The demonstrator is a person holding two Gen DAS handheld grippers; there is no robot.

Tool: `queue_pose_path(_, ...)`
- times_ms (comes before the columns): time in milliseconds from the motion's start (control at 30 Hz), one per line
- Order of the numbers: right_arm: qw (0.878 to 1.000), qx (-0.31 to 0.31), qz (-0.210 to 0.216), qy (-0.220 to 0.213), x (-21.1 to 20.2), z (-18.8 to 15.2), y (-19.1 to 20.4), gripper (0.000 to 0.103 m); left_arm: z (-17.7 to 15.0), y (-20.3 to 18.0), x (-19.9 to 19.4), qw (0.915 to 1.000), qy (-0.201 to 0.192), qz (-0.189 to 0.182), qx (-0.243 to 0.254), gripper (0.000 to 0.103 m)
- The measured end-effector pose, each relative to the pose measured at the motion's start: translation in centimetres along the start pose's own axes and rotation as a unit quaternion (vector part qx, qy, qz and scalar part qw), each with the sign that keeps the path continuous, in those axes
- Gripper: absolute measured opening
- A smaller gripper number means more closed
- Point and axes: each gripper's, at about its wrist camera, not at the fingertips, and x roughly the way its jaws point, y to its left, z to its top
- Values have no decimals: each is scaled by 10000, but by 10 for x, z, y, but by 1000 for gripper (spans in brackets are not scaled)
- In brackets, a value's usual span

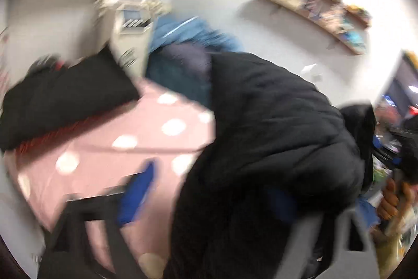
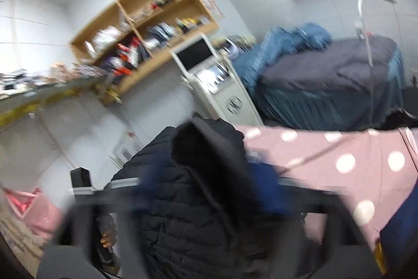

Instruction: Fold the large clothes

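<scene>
Shelves on the wall at upper left of the right wrist view hold blurred boxes and books. Black puffer jacket hangs bunched at centre right over the pink dotted bedcover. Left tool and right tool both stand wide open around its folds, though blur hides whether either grips.

Black quilted puffer jacket bunched up, draped over pink polka-dot sheet.

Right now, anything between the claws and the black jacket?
Nothing visible. The black puffy jacket fills the space right in front of both claws, over the pink dotted sheet. Its fabric lies between the right claw's wide-open fingers. The frames are too blurred to tell whether the fingers touch it.
</scene>
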Motion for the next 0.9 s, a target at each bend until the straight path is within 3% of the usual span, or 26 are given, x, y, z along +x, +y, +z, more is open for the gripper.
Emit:
queue_pose_path(33, 9991, 10, -413, 95, 16, -11, -11, 97, -11, 14, 18, 9993, 220, 254, -146, 90)
queue_pose_path(133, 9900, -12, -1351, 399, 42, -44, -39, 97, -43, 50, 52, 9943, 839, 443, -489, 90)
queue_pose_path(200, 9858, 249, -1550, 592, 52, -67, -61, 97, -69, 70, 65, 9876, 1158, 820, -672, 90)
queue_pose_path(333, 9720, 1146, -1923, 716, 37, -113, -113, 97, -100, 92, 69, 9806, 1520, 836, -914, 90)
queue_pose_path(467, 9568, 1474, -2297, 1005, 21, -152, -143, 97, -92, 69, 42, 9891, 1216, 590, -578, 90)
queue_pose_path(600, 9511, 735, -2705, 1301, 14, -187, -134, 97, -72, 12, 17, 9947, 837, 266, 533, 97)
queue_pose_path(700, 9438, -146, -2932, 1522, 18, -204, -105, 97, -66, -48, 37, 9819, 1079, 124, 1553, 97)
queue_pose_path(833, 9364, -850, -2890, 1798, 29, -227, -72, 97, -79, -124, 90, 9431, 1603, 17, 2912, 97)
queue_pose_path(900, 9350, -1012, -2820, 1896, 38, -239, -62, 97, -85, -145, 117, 9301, 1847, 96, 3174, 97)
